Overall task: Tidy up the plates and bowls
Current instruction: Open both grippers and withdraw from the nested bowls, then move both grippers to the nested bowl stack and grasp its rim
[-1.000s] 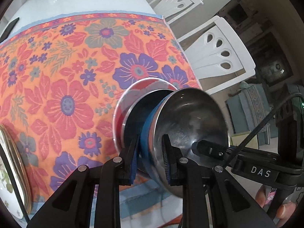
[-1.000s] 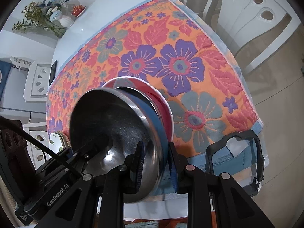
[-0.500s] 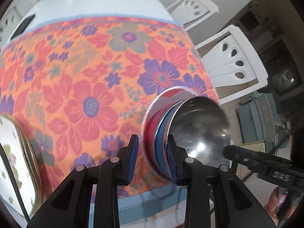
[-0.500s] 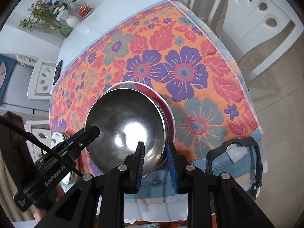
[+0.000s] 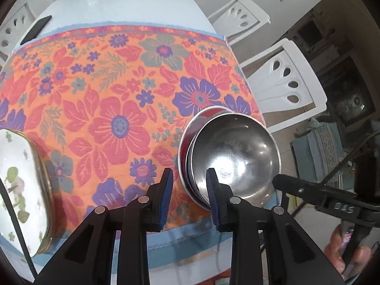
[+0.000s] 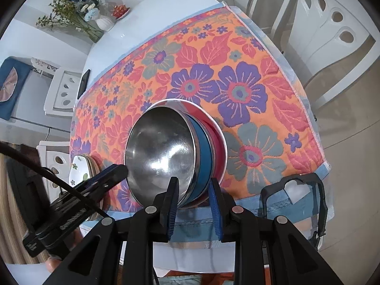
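Note:
A stack of nested bowls sits on the floral tablecloth [image 5: 106, 99] near the table's front right corner: a steel bowl [image 5: 235, 156] on top, a blue one [image 6: 204, 152] under it, a red one [image 6: 217, 142] at the bottom. My left gripper [image 5: 187, 197] is open, its jaws wide apart just left of the stack's near rim, holding nothing. My right gripper [image 6: 193, 204] is open; its jaws straddle the stack's near rim without pinching it. A stack of white floral plates [image 5: 19, 182] lies at the table's front left.
White chairs [image 5: 287, 80] stand along the table's right side. A black phone [image 5: 35, 29] and a vase of flowers [image 6: 83, 19] sit on the bare white table beyond the cloth. A blue bag with black straps [image 6: 294, 201] is below the table's front edge.
Both grippers held the tilted bowl stack by its rim; it has been set down flat on the cloth. Both sets of jaws have opened and drawn back a little.

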`<state>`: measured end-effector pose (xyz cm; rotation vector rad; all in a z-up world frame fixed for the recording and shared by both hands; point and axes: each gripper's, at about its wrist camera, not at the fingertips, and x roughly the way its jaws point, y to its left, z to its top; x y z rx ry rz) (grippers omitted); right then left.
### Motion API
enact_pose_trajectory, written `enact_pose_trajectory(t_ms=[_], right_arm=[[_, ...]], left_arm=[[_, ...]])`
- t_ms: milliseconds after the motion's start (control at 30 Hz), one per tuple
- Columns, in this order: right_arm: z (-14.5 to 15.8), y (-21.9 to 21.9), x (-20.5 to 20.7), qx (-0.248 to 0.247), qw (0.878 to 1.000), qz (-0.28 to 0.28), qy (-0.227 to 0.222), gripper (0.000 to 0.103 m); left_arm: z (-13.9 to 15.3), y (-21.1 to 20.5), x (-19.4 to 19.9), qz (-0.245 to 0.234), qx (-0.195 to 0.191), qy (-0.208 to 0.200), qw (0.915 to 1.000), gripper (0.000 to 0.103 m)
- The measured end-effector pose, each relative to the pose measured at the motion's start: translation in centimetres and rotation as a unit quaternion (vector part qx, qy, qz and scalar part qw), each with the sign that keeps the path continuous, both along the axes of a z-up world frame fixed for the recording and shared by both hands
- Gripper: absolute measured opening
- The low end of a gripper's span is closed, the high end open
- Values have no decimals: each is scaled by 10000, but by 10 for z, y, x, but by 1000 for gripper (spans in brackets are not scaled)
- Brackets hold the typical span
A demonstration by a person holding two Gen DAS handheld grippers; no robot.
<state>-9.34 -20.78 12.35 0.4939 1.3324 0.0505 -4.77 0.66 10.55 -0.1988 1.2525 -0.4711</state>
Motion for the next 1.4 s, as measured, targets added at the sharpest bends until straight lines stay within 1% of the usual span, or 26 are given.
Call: enact_pose_trajectory(t_ms=[200, 233, 300, 333, 433, 467, 533, 567, 600, 667, 700, 767, 833, 933, 1000, 1200, 1400], right_arm=[[4, 2, -9, 73, 10000, -43, -22, 24], [7, 3, -10, 78, 9999, -49, -53, 24], [15, 6, -12, 100, 9999, -66, -109, 24], [20, 8, -14, 122, 9998, -79, -169, 24], [38, 19, -20, 31, 9992, -65, -393, 25], [46, 24, -23, -97, 9987, -33, -502, 28], [61, 34, -30, -390, 9963, 26, -759, 37], [70, 40, -34, -576, 9940, 44, -928, 51], [77, 45, -38, -709, 9916, 51, -1085, 62], [93, 56, -47, -1007, 9849, 89, -1409, 63], [99, 61, -51, -1137, 9820, 140, -1504, 63], [108, 70, -57, -1320, 9779, 165, -1616, 63], [115, 75, -64, -1417, 9750, 138, -1709, 63], [119, 79, -71, -1399, 9746, 109, -1744, 63], [119, 83, -75, -1405, 9747, 113, -1737, 63], [114, 93, -86, -1562, 9735, 105, -1666, 64], [99, 80, -91, -1592, 9763, -8, -1465, 65]], left_arm=[[31, 10, -10, 136, -36, -246, 9996, 26], [36, 10, -12, 166, 52, -310, 9994, 26], [55, 4, -22, 252, 530, -705, 9958, 28], [63, 2, -27, 273, 653, -868, 9937, 34], [83, 2, -38, 307, 608, -1156, 9910, 35], [90, 4, -42, 336, 548, -1252, 9900, 35], [99, 6, -48, 414, 582, -1383, 9878, 36], [104, 8, -52, 455, 641, -1500, 9856, 39], [108, 9, -57, 473, 701, -1630, 9830, 40], [112, 9, -65, 441, 811, -1822, 9789, 50], [115, 10, -70, 429, 839, -1913, 9770, 52], [118, 13, -76, 479, 855, -2025, 9744, 52], [122, 20, -81, 510, 775, -2066, 9740, 54], [123, 30, -87, 578, 641, -2050, 9750, 59], [124, 36, -91, 614, 582, -2058, 9749, 59], [116, 42, -104, 542, 663, -2086, 9743, 59], [97, 50, -95, 434, 660, -1817, 9802, 59]])
